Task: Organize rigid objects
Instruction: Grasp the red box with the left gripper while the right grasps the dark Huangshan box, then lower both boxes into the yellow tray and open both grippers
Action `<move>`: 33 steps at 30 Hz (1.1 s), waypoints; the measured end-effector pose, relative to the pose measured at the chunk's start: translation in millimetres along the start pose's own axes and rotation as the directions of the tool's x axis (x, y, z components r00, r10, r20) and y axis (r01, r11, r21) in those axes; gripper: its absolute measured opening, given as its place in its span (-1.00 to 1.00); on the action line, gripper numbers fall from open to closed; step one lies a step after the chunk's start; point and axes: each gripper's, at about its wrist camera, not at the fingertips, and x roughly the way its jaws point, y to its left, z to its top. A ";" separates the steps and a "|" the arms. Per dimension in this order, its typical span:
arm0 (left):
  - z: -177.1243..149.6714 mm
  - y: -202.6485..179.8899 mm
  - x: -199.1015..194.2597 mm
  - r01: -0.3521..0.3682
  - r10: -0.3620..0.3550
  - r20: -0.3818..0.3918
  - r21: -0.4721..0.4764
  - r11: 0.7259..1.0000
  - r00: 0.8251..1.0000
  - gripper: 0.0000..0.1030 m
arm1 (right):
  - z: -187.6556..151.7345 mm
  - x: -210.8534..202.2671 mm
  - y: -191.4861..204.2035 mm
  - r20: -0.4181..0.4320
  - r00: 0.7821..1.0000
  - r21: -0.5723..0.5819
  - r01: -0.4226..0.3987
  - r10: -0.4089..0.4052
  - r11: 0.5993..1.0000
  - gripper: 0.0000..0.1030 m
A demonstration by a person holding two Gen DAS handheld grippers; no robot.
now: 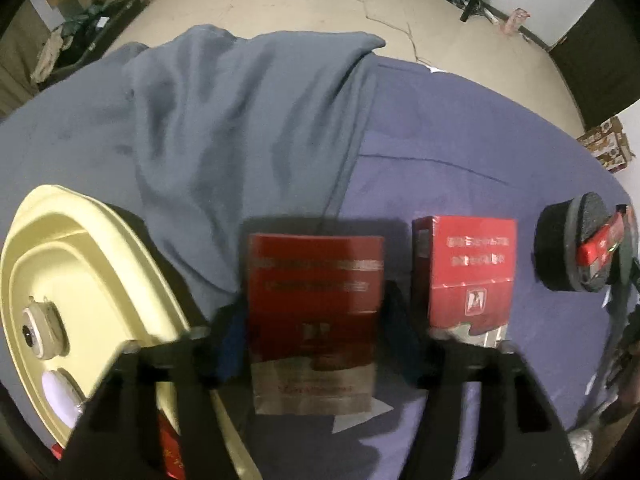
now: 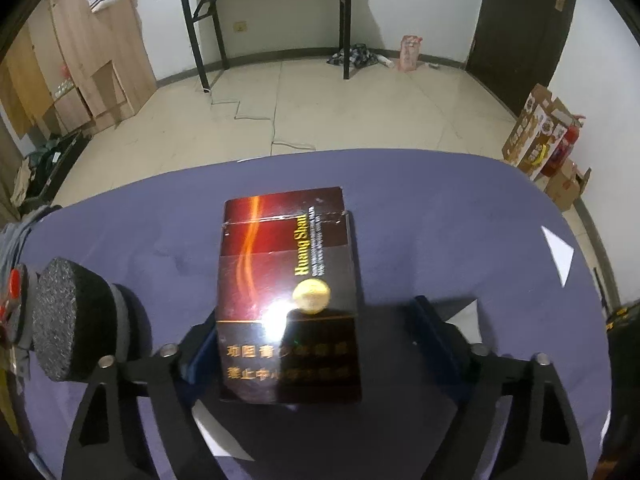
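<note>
In the left wrist view my left gripper [image 1: 316,340] is shut on a red cigarette box [image 1: 316,300], its pads against the box's two sides just above the purple cloth. A second red box [image 1: 470,276] lies to its right. In the right wrist view a dark maroon box [image 2: 286,296] with gold lettering sits between the fingers of my right gripper [image 2: 316,344]. The left pad [image 2: 200,354] is at the box's side; the right pad [image 2: 432,332] stands well clear of it.
A grey-blue blanket [image 1: 240,128] is heaped at the back left of the purple-covered table [image 1: 460,152]. A pale yellow lid-like object [image 1: 72,300] lies at the left. A black foam-faced round object [image 2: 76,320] with red parts [image 1: 600,244] sits between the grippers.
</note>
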 end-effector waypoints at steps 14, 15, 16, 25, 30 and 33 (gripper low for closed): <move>-31.2 77.7 -150.3 0.177 -0.146 0.239 -0.115 0.977 0.960 0.11 | -21.8 -131.0 8.9 0.179 0.962 -0.117 -0.185 0.204 0.976 0.08; -35.7 91.8 -161.5 0.166 -0.130 0.258 -0.126 0.978 0.957 0.11 | -21.6 -145.1 18.3 0.193 0.953 -0.139 -0.209 0.234 0.968 0.08; -38.4 105.6 -169.3 0.151 -0.108 0.277 -0.137 0.979 0.955 0.11 | -21.1 -163.1 35.0 0.207 0.938 -0.175 -0.243 0.277 0.954 0.08; -110.3 212.8 -144.4 0.009 0.052 0.215 -0.275 0.961 0.975 0.11 | -63.1 -221.1 253.7 0.017 0.814 -0.496 -0.497 0.581 0.712 0.08; -130.9 240.0 -93.8 0.057 -0.008 0.151 -0.325 0.944 0.988 0.11 | -105.1 -178.1 383.3 -0.187 0.817 -0.611 -0.531 0.546 0.587 0.08; -132.6 235.5 -80.2 0.069 -0.028 0.141 -0.295 0.953 0.990 0.11 | -123.5 -151.6 432.2 -0.243 0.839 -0.666 -0.509 0.487 0.545 0.08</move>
